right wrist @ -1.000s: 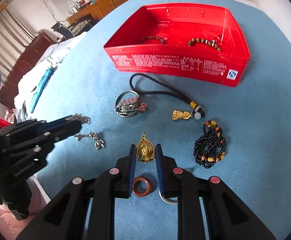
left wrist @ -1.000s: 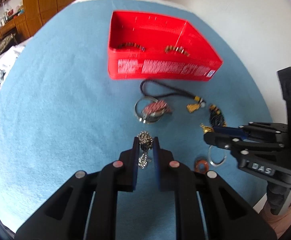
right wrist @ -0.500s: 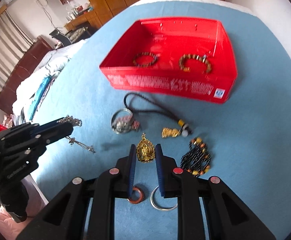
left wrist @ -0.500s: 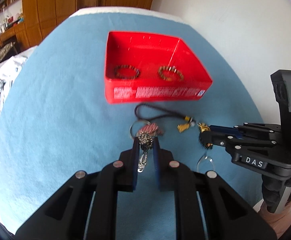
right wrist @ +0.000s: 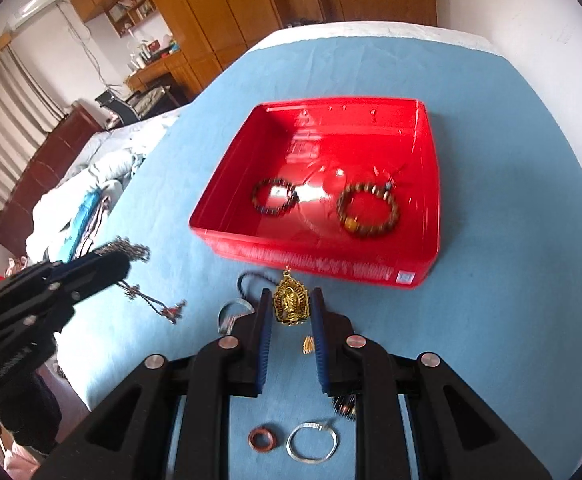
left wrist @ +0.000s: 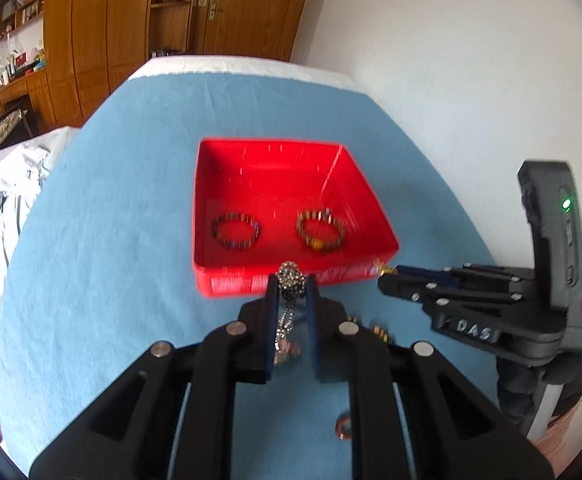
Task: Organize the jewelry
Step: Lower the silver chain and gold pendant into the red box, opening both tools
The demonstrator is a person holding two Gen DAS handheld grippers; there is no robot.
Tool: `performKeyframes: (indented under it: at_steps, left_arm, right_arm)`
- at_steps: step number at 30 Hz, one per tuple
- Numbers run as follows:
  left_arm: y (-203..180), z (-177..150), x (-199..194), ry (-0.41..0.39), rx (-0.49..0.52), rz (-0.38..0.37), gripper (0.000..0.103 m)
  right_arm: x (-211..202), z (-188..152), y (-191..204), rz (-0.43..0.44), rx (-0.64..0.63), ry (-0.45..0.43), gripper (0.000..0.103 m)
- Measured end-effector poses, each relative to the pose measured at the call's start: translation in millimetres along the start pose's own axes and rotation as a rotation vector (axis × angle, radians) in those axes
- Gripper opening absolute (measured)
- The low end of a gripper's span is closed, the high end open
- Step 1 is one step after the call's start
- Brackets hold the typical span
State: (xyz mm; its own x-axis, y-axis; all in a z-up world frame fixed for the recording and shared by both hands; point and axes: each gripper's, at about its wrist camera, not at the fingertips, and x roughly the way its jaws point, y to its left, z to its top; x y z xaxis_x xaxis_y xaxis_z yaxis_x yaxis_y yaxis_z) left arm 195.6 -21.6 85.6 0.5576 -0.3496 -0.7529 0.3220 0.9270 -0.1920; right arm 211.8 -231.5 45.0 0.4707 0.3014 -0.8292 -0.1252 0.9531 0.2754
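Jewelry in transit: left hand-held gripper (left wrist: 291,286) clamps silver chain (left wrist: 290,276); right hand-held gripper (right wrist: 291,306) clamps gold pendant (right wrist: 291,304). Release both low inside red box (right wrist: 427,184), apart from the bracelets.

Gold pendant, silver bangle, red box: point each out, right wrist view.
gold pendant (right wrist: 291,305), right wrist view, middle of the figure.
silver bangle (right wrist: 291,446), right wrist view, left side of the band.
red box (right wrist: 315,266), right wrist view, near outer wall.

The right gripper (right wrist: 291,306) pinches a gold pendant (right wrist: 290,303) before the red box (right wrist: 419,272); the left gripper (right wrist: 125,258) grips a silver chain (right wrist: 131,247).
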Motion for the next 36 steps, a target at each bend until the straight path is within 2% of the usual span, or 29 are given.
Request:
performKeyframes:
  at_steps: [4, 15, 27, 36]
  left_arm:
    - [0, 27, 11, -0.021, -0.009, 0.016, 0.011]
    - [25, 82, 88, 0.020, -0.053, 0.036, 0.011]
    - [37, 87, 165, 0.146, -0.052, 0.088, 0.011]
    - [43, 87, 187, 0.187, -0.054, 0.103, 0.014]
  right_arm:
    - [8, 22, -5, -0.010, 0.014, -0.001, 0.019]
    - [53, 73, -23, -0.043, 0.042, 0.018, 0.019]
    - [117, 92, -48, -0.092, 0.065, 0.098, 0.019]
    - [122, 94, -51, -0.106, 0.056, 0.089, 0.024]
